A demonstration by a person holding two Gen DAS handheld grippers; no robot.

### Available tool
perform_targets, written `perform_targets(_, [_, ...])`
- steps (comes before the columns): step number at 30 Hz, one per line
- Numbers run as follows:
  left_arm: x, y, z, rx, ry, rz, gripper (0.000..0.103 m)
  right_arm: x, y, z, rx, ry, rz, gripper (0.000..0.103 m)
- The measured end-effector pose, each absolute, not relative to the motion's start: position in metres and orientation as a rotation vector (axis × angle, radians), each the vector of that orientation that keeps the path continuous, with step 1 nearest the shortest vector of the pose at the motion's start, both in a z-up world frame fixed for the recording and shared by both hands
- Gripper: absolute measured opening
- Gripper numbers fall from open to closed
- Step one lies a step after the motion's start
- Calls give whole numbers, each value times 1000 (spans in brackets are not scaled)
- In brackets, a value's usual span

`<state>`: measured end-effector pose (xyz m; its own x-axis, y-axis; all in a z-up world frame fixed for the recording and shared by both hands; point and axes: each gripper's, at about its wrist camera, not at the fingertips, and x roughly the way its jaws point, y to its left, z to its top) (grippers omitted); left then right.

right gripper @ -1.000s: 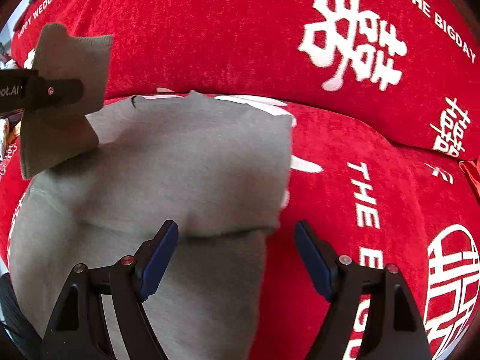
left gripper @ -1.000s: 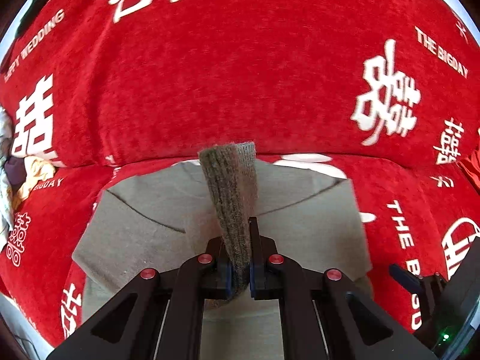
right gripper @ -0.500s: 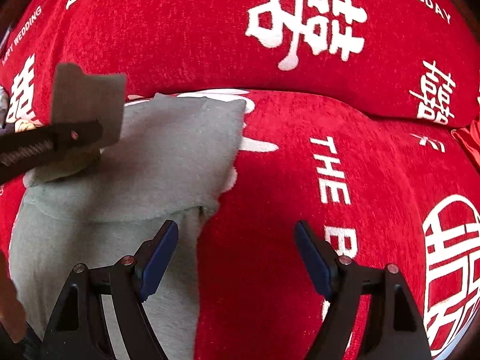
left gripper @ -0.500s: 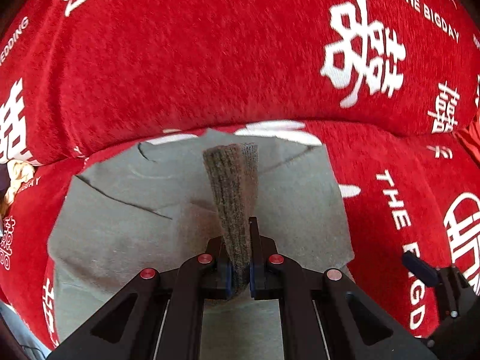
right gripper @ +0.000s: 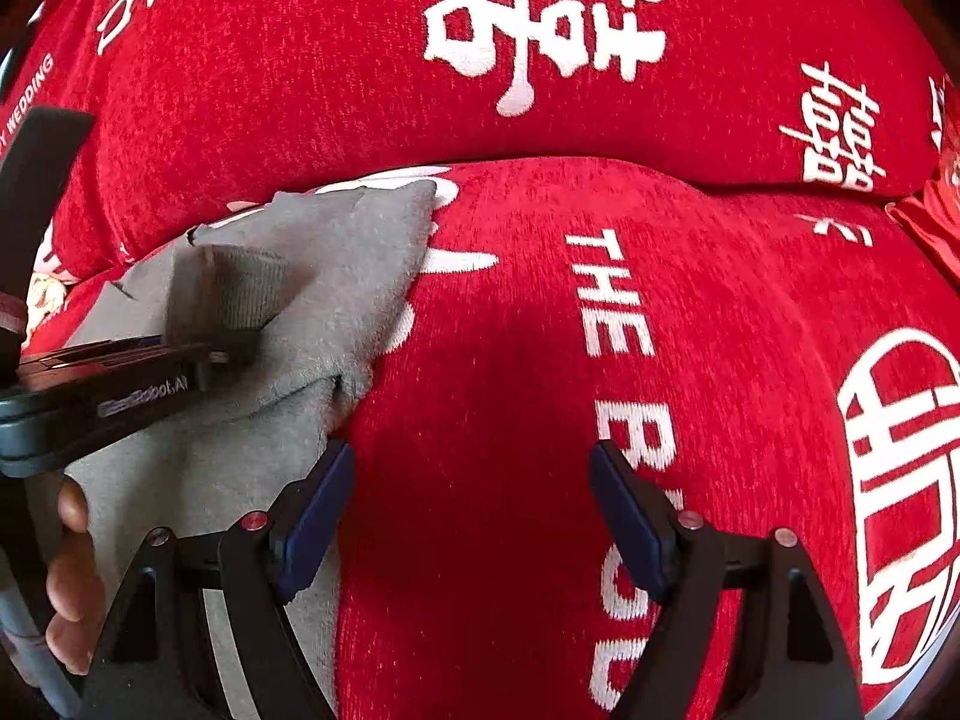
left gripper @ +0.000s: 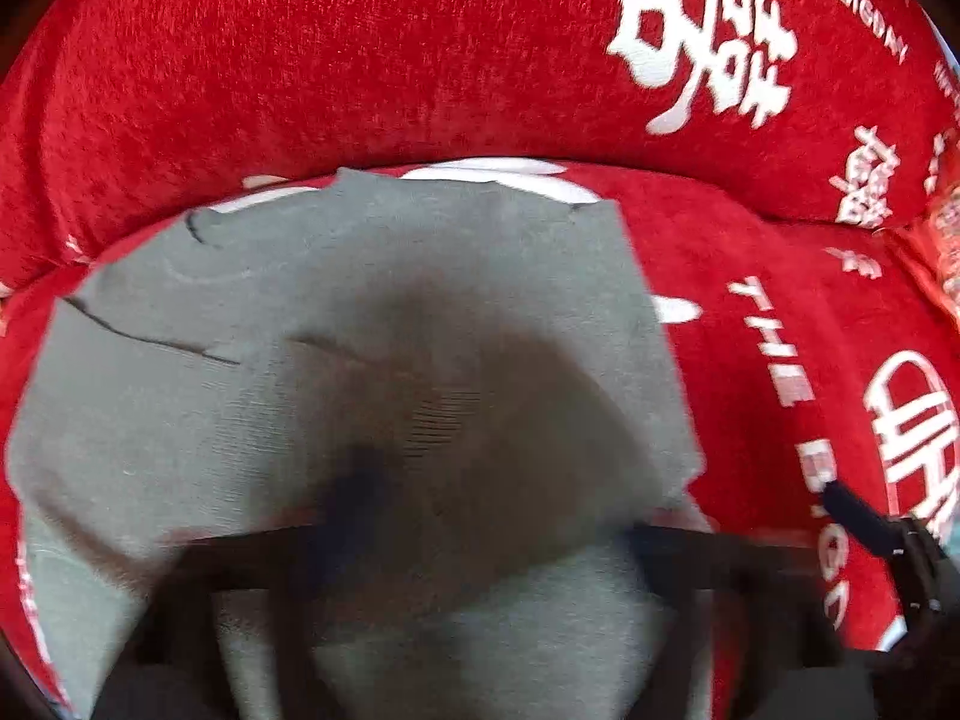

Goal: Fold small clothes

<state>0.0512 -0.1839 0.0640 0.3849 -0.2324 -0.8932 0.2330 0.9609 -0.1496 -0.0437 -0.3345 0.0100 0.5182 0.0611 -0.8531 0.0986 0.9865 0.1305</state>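
I am letting my left gripper spread wide, its jaws having just been opening off the ribbed cuff of the small grey knit garment, which is lying part-folded on the red plush sofa cover with white lettering. My right gripper is hovering open and empty just beside the garment's edge. The knit is looking light, soft and floppy, so I am judging the doubled hems and cuffs the firmest places to pinch.

Red plush sofa cover with white wedding characters and English lettering over seat and backrest; daylight lit.
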Motion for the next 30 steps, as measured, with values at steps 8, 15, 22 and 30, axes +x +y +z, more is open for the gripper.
perform_targets(8, [32,-150,84,-62,1068,-361,97,-50,-340,22,259,995,15,82])
perform_targets(15, [32,-81,103,-108,1001,-270,97,-31,-321,38,439,959,166,82])
perform_targets(22, [43,-29,74,-152,1061,-136,97,1,-281,24,486,1064,258,67])
perform_targets(30, [40,-19,50,-92,1082,-119,97,12,-266,10,457,1117,227,10])
